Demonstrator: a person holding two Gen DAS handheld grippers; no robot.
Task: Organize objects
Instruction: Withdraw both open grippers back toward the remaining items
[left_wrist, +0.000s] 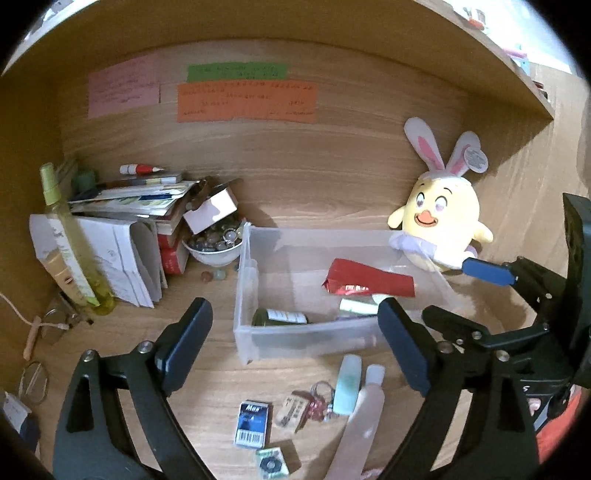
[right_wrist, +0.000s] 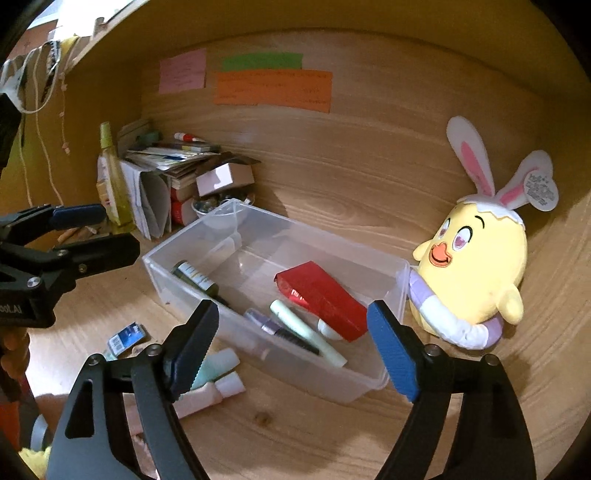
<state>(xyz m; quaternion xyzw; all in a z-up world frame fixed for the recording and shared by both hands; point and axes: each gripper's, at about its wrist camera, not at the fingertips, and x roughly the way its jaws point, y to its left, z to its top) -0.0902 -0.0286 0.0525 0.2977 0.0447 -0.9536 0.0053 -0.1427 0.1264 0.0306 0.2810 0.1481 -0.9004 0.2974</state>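
Observation:
A clear plastic bin (left_wrist: 245, 332) (right_wrist: 162, 280) stands on the wooden desk. It holds a red packet (left_wrist: 369, 282) (right_wrist: 321, 295), a dark green bottle (left_wrist: 280, 317) (right_wrist: 194, 277), a pale green tube (right_wrist: 306, 332) and a mascara-like tube (right_wrist: 273, 328). In front of it lie a mint tube (left_wrist: 347, 384) (right_wrist: 210, 369), a pink tube (left_wrist: 360, 424), a keyring (left_wrist: 310, 404) and a blue "Man" box (left_wrist: 252, 424) (right_wrist: 125, 338). My left gripper (left_wrist: 295, 347) is open over the bin's near wall. My right gripper (right_wrist: 291, 347) is open above the bin's near corner, and shows in the left wrist view (left_wrist: 476, 291).
A yellow chick plush with rabbit ears (left_wrist: 443, 218) (right_wrist: 476, 269) leans at the bin's right end. A stack of books and papers (left_wrist: 129, 221), a yellow-green bottle (left_wrist: 70, 240) and a bowl of beads (left_wrist: 214, 243) crowd the back left. Glasses (left_wrist: 55, 325) lie at the left.

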